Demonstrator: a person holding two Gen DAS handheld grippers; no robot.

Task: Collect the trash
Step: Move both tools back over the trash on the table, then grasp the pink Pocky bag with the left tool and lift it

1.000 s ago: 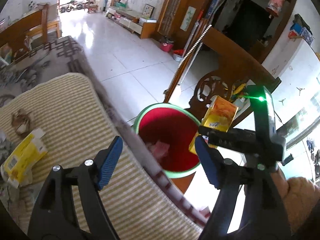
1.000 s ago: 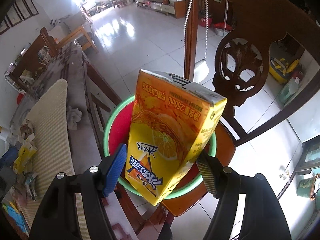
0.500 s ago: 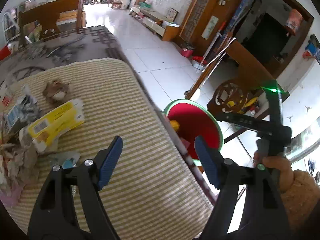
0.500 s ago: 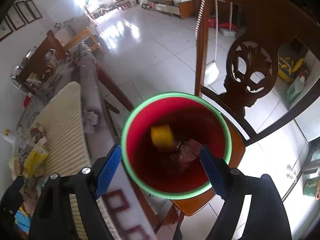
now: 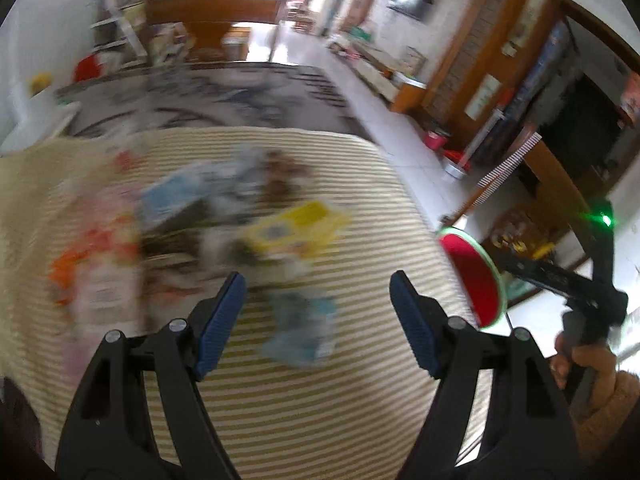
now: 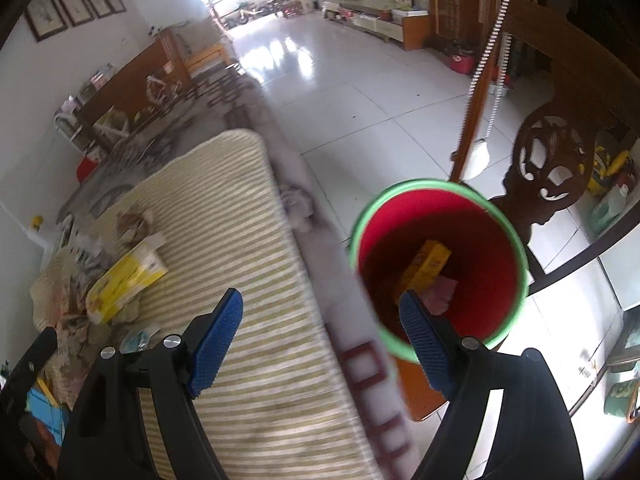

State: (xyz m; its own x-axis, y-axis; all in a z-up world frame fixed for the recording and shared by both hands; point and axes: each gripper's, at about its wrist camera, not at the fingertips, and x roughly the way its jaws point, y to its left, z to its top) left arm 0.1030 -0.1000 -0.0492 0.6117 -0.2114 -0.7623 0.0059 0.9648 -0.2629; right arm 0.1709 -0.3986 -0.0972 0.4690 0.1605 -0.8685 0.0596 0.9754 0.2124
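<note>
Left wrist view: the left gripper (image 5: 318, 300) has its jaws apart with nothing between them, and hangs over the striped mat (image 5: 320, 420) where the remaining trash lies. Just ahead of the jaws sits a bluish crumpled wrapper (image 5: 302, 330), and beyond it a yellow carton (image 5: 298, 232); further ahead and to the left is a blurred heap of packets I cannot count. Off to the right of the jaws stands the red bin (image 5: 474, 276), placed close beside the mat's edge, probably so drops stay short.

Right wrist view: the right gripper (image 6: 320, 332) has just been opening its jaws, which now stand apart and empty; the orange drink box (image 6: 426, 266) lies inside the one red bin (image 6: 480, 280), just beyond the right jaw, on top of a pink scrap (image 6: 440, 292). Well to the left of the jaws, one yellow carton (image 6: 128, 280) waits on the mat among loose papers, so collecting is part done
</note>
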